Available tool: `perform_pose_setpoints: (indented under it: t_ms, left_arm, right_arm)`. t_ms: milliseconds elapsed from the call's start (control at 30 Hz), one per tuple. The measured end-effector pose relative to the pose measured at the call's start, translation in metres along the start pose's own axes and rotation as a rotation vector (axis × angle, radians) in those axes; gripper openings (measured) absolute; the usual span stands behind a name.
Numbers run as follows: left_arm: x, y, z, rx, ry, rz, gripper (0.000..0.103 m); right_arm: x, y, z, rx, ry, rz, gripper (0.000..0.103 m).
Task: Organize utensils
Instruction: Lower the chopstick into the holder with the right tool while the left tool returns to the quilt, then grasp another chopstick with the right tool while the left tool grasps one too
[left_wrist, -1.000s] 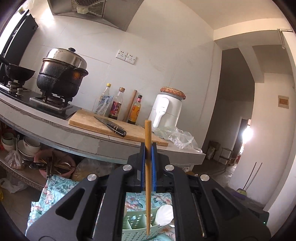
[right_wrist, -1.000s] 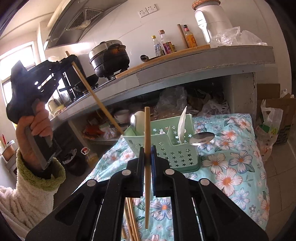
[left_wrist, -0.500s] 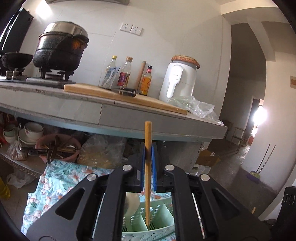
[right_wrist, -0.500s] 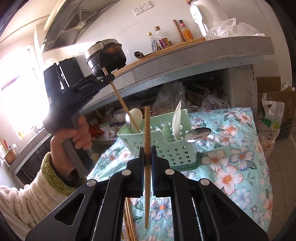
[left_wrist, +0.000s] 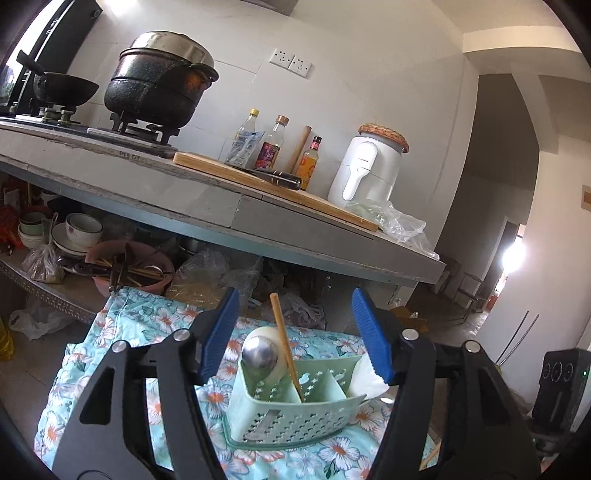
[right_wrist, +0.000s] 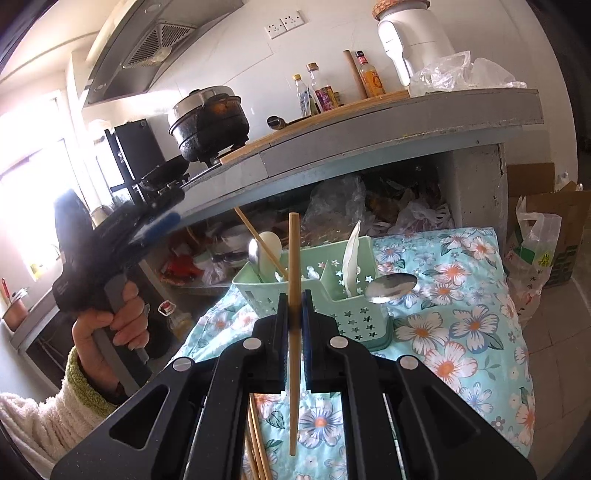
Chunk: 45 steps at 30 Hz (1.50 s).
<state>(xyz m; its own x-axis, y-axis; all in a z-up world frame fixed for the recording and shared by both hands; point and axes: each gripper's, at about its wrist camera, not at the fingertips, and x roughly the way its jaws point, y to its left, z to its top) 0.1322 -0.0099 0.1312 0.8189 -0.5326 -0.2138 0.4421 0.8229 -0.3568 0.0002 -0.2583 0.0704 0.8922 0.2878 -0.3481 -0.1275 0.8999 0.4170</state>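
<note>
A green plastic caddy stands on a floral cloth. A wooden chopstick leans in a caddy compartment beside a metal spoon and a white spoon. My left gripper is open just above and in front of the caddy, its jaws wide apart around the standing chopstick. It also shows in the right wrist view, held left of the caddy. My right gripper is shut on a second wooden chopstick, held upright just in front of the caddy.
More chopsticks lie on the cloth below my right gripper. A white spoon and a metal spoon sit in the caddy's right side. A concrete counter overhangs behind, with bowls and bags on the shelf under it.
My left gripper lowered the chopstick into the caddy, then opened and let it go. The chopstick now leans in the compartment. My right gripper still holds its chopstick and has drawn nearer the caddy.
</note>
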Motion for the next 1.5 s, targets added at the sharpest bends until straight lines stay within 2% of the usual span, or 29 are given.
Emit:
perform_pose_setpoints:
  t_ms: [167,433,567,700,833,967,1167,1200,1267,1333,1500]
  left_arm:
    - [-0.027,0.027,-0.032,-0.056,0.082,0.055,0.072]
    - [-0.047,0.069,-0.122,-0.15,0.342,0.127,0.075]
    - [-0.057,0.081,-0.151,-0.171,0.403,0.155,0.078]
    - [-0.063,0.083,-0.169,-0.133,0.437,0.19,0.08]
    - [-0.062,0.084,-0.181,-0.106,0.461,0.202,0.083]
    - [-0.058,0.084,-0.19,-0.099,0.486,0.203,0.084]
    - [-0.058,0.088,-0.199,-0.102,0.499,0.206,0.087]
    - [-0.058,0.087,-0.199,-0.098,0.5,0.204,0.088]
    - [-0.057,0.087,-0.201,-0.096,0.501,0.202,0.09]
    - [-0.056,0.086,-0.202,-0.095,0.498,0.2,0.093]
    - [-0.057,0.09,-0.202,-0.142,0.475,0.192,0.095]
  right_arm:
    - [-0.007,0.016,0.024,-0.052,-0.067,-0.006,0.007]
    - [-0.015,0.047,0.085,-0.155,-0.205,-0.031,0.007]
    - [-0.012,0.059,0.115,-0.182,-0.266,-0.06,0.007]
    - [0.006,0.063,0.133,-0.19,-0.297,-0.101,0.007]
    - [0.04,0.06,0.136,-0.179,-0.285,-0.146,0.007]
    - [0.08,0.047,0.126,-0.155,-0.227,-0.184,0.007]
    - [0.132,0.028,0.102,-0.118,-0.009,-0.216,0.009]
    - [0.133,0.026,0.1,-0.114,0.008,-0.222,0.01]
    - [0.128,0.024,0.099,-0.102,0.002,-0.226,0.031]
    - [0.113,0.026,0.099,-0.106,-0.04,-0.229,0.041]
    - [0.065,0.033,0.095,-0.116,-0.139,-0.241,0.047]
